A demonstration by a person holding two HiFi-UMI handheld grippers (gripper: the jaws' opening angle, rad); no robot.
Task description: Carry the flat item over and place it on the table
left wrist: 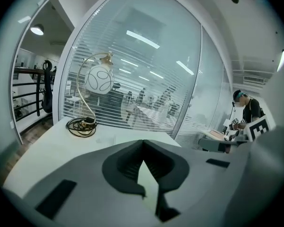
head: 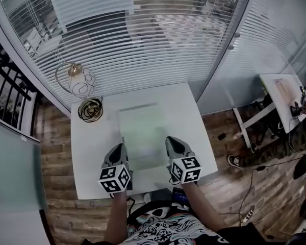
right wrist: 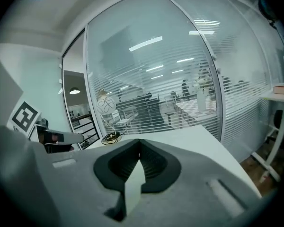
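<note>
A pale, flat rectangular sheet [head: 143, 129] lies over the middle of the white table [head: 89, 152]; whether it rests on the top or hovers just above it I cannot tell. My left gripper [head: 121, 149] is shut on the sheet's near left edge. My right gripper [head: 172, 143] is shut on its near right edge. In the left gripper view the sheet [left wrist: 149, 179] shows edge-on as a light wedge pinched between the dark pads of the left gripper [left wrist: 143, 159]. The right gripper view shows the same: the sheet [right wrist: 133, 183] clamped in the right gripper [right wrist: 139, 156].
A globe lamp [head: 81, 80] and its coiled black cable [head: 90, 109] stand at the table's far left corner. A curved glass wall with blinds [head: 158, 40] runs behind the table. A person [head: 275, 147] sits at a second white table [head: 283, 98] to the right, with cables on the wooden floor.
</note>
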